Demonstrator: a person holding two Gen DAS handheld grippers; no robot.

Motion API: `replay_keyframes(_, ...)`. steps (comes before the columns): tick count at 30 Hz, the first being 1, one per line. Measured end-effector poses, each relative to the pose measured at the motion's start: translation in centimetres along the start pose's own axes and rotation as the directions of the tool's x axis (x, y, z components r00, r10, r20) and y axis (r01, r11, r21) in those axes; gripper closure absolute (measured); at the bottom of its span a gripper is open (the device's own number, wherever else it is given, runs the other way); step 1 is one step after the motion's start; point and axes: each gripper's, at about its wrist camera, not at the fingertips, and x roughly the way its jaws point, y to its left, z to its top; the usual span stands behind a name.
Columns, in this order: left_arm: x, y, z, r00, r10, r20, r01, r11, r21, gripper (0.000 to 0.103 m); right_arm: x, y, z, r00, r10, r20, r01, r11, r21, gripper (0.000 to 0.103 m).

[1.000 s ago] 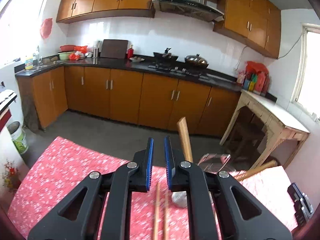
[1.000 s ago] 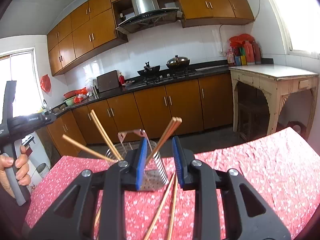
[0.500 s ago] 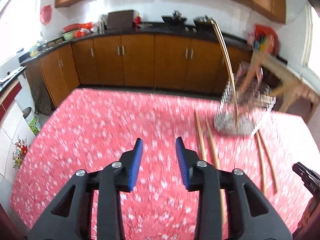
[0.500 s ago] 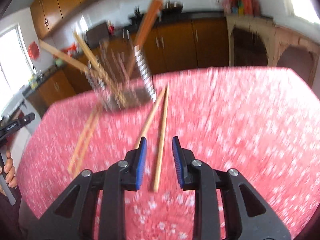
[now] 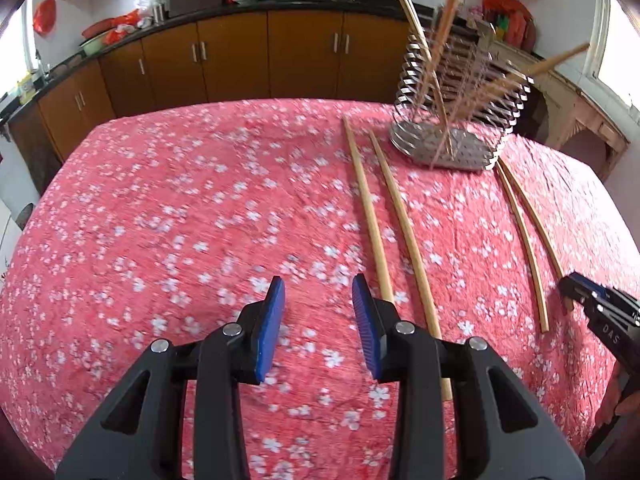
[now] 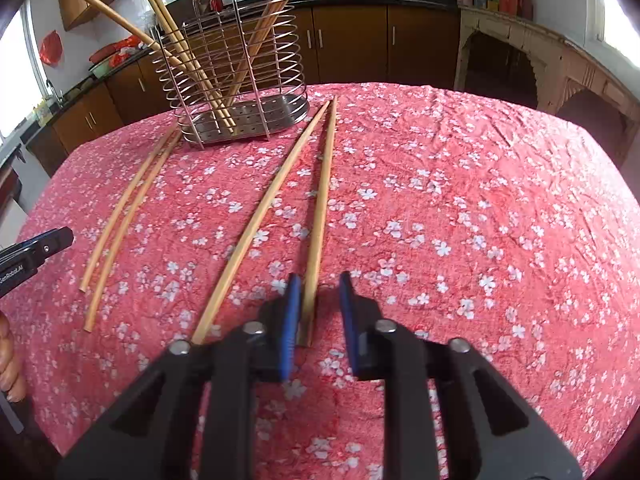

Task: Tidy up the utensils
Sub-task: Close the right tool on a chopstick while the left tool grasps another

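Observation:
Two wooden chopsticks (image 6: 322,208) lie side by side on the red flowered tablecloth (image 6: 460,200), pointing at a wire utensil holder (image 6: 240,64) that has several chopsticks in it. My right gripper (image 6: 318,280) is low over the cloth. Its jaws are closing with the near end of the right-hand chopstick between them, against the left pad, with a gap on the other side. A second pair of chopsticks (image 5: 372,220) lies just right of my left gripper (image 5: 318,284), which is open with only cloth between its pads. Its right finger hides their near ends.
The holder (image 5: 440,144) stands near the table's far edge. Behind the table run brown kitchen cabinets (image 5: 240,64) under a dark counter. A pale side table (image 6: 540,52) stands at the right. A hand (image 6: 8,356) shows at the left edge of the right wrist view.
Both grippers have dropped from kitchen height to just over the cloth and tipped downward. The left jaws have opened wider. The right jaws now straddle a chopstick's near end.

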Motion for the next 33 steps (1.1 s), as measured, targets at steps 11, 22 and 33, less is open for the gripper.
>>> replay_keyframes(11, 1.6, -2.0, -0.5, 0.999, -0.001, -0.050, 0.004, 0.998, 0.057, 0.067, 0.2, -5.4, 0.7, 0.998, -0.066, 0.005, 0.063, 0.976, 0.208, 0.095)
replay_keyframes(22, 2.5, -3.1, 0.2, 0.999, 0.017, -0.052, -0.014, 0.998, 0.064, 0.072, 0.4, -4.7, 0.7, 0.999, -0.048, 0.013, 0.045, 0.981, 0.186, 0.095)
replay_keyframes(33, 1.6, -3.4, 0.0, 0.999, -0.032, -0.028, 0.035, 0.997, 0.075, 0.071, 0.3, -5.0, 0.5, 0.999, -0.036, 0.018, 0.032, 0.983, 0.182, 0.095)
